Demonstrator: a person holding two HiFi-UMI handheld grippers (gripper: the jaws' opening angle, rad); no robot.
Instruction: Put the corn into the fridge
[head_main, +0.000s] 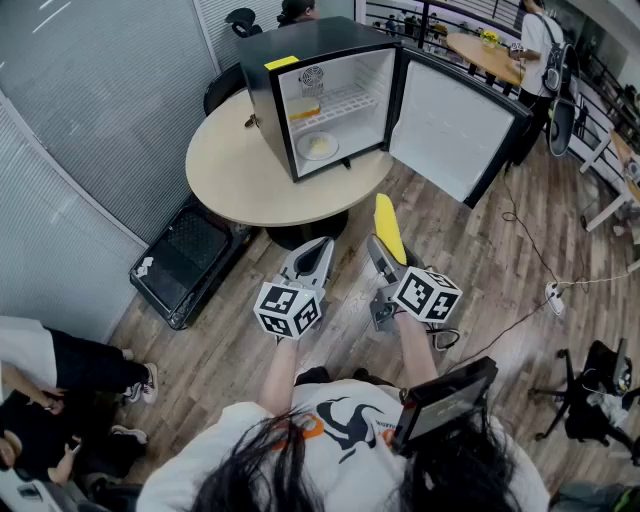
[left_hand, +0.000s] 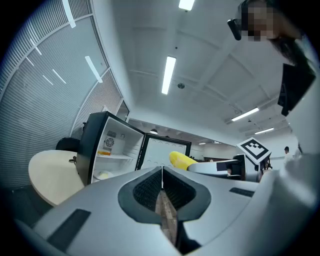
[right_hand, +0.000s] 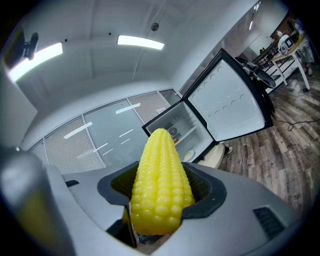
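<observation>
A yellow corn cob (right_hand: 160, 187) stands between the jaws of my right gripper (right_hand: 161, 200), which is shut on it; in the head view the corn (head_main: 388, 227) sticks out ahead of that gripper (head_main: 385, 258), pointing toward the fridge. The small black fridge (head_main: 322, 100) stands on a round beige table (head_main: 230, 170) with its door (head_main: 455, 125) swung open to the right. Inside it a white shelf holds an orange item (head_main: 305, 109), and a plate (head_main: 317, 146) lies on the floor of the fridge. My left gripper (head_main: 313, 262) is shut and holds nothing; its jaws (left_hand: 161, 176) meet.
A black case (head_main: 190, 262) lies on the wooden floor left of the table. A person's legs (head_main: 90, 375) show at the lower left. Cables (head_main: 540, 270) run over the floor at the right, next to office chairs (head_main: 590, 395) and desks (head_main: 490, 50).
</observation>
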